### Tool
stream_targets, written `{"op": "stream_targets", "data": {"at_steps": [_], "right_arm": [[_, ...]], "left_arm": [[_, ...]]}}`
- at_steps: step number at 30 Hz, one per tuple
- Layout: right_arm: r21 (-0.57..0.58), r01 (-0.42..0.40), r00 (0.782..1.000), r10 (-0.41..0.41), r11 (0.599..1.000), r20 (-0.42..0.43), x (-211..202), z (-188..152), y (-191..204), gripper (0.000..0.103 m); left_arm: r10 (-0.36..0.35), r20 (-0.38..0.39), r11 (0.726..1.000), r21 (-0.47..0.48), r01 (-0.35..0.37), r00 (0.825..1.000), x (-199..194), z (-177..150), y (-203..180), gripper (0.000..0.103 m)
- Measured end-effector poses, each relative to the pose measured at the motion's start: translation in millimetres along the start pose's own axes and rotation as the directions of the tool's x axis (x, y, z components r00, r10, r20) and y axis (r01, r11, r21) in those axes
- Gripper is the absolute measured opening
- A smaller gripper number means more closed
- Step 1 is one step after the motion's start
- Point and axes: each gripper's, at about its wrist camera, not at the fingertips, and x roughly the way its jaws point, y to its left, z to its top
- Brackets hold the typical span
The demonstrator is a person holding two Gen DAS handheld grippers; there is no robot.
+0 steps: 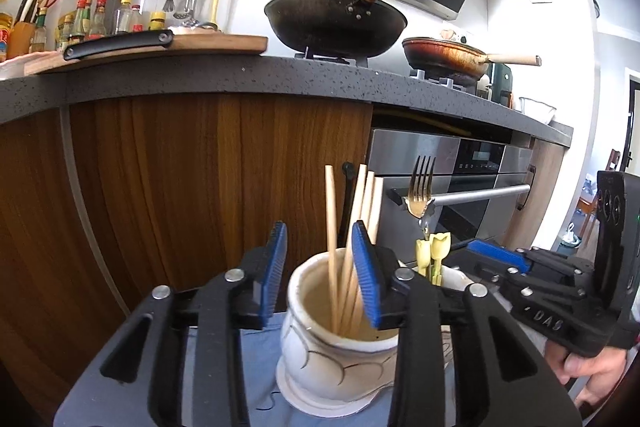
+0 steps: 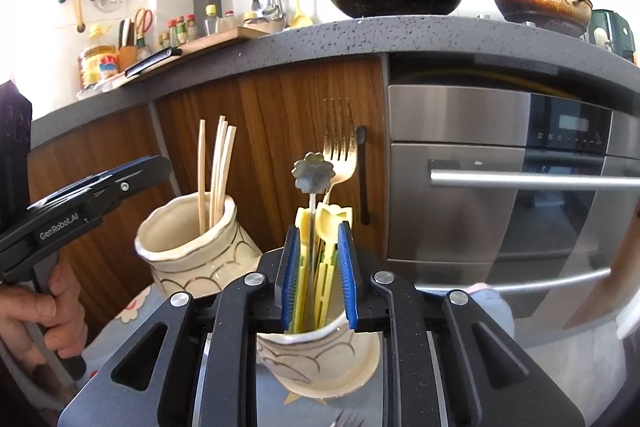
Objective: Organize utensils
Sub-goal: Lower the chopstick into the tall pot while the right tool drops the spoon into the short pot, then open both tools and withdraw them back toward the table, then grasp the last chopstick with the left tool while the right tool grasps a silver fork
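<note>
chopsticks [image 1: 340,247] stand loose between the parted left jaws, light, stiff, slippery; pinch mid-shaft. right jaws flank the utensil handles [image 2: 318,259], barely apart.

The left gripper [image 2: 152,167] has white words on its black side, near the hand [image 2: 36,311] that holds it. They say "GenRobot.AI". The right gripper [image 1: 486,251] has raised letters on its black body, also near the hand holding it. They look like "DAS". The bottle and packet labels are too small to read.
</note>
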Motion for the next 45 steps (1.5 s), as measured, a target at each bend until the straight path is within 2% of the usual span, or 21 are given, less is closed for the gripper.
{"op": "stream_targets", "data": {"at_steps": [5, 9, 15, 24, 33, 40, 42, 45], "right_arm": [[0.016, 0.008, 1.000, -0.008, 1.000, -0.005, -11, -1, -10, 0.025], [0.029, 0.015, 1.000, -0.014, 0.999, -0.025, -17, -5, -17, 0.026], [0.015, 0.033, 0.996, -0.032, 0.999, -0.085, -23, -21, -19, 0.027], [0.021, 0.036, 0.980, -0.031, 0.999, -0.199, -31, -53, -17, 0.028], [0.031, 0.040, 0.947, -0.028, 0.999, -0.320, -36, -89, -20, 0.030], [0.051, 0.021, 0.925, 0.000, 0.998, -0.380, -39, -109, -20, 0.035], [0.057, 0.011, 0.916, 0.013, 0.998, -0.402, -40, -115, -18, 0.039], [0.052, -0.005, 0.904, 0.027, 0.999, -0.427, -39, -121, -9, 0.040]], "left_arm": [[0.024, -0.003, 1.000, 0.008, -0.024, 1.000, -11, -2, 12, 0.045], [0.041, -0.022, 0.999, 0.009, -0.041, 0.999, -21, -9, 23, 0.048], [0.035, -0.093, 0.999, 0.024, -0.033, 0.995, -32, -32, 28, 0.048], [-0.021, -0.237, 0.998, 0.052, 0.034, 0.971, -35, -75, 5, 0.048], [-0.105, -0.402, 0.989, 0.053, 0.138, 0.909, -17, -116, -32, 0.048], [-0.108, -0.484, 0.981, 0.092, 0.173, 0.868, -7, -139, -56, 0.047], [-0.110, -0.518, 0.976, 0.106, 0.190, 0.849, -4, -149, -63, 0.045], [-0.107, -0.553, 0.969, 0.129, 0.212, 0.826, 0, -159, -70, 0.033]]}}
